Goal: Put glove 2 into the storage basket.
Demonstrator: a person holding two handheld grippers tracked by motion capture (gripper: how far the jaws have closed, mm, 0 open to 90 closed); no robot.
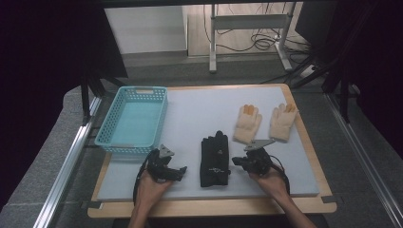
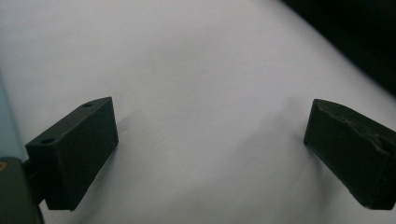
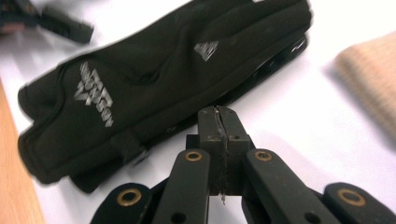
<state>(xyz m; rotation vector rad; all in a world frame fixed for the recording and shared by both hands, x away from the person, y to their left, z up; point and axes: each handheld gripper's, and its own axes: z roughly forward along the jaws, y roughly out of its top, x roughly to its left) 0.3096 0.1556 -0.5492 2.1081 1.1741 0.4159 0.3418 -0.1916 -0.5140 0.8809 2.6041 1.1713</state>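
Note:
A pair of black gloves (image 1: pixel 214 159) lies stacked flat on the pale mat (image 1: pixel 199 111), between my two grippers. In the right gripper view the black gloves (image 3: pixel 154 88) show white logos and lie just beyond the jaws. My right gripper (image 3: pixel 218 123) is shut, jaws pressed together with nothing between them, close to the gloves' edge. In the high view the right gripper (image 1: pixel 236 162) sits just right of the gloves. My left gripper (image 1: pixel 179 171) rests left of them, pointing toward them. The left gripper (image 2: pixel 210 140) is open wide over bare mat.
Two beige gloves (image 1: pixel 247 123) (image 1: pixel 283 121) lie side by side at the back right of the mat; one beige glove (image 3: pixel 373 79) edges into the right gripper view. A light blue basket (image 1: pixel 108 124) stands at the back left. The wooden table edge (image 1: pixel 214 206) runs along the front.

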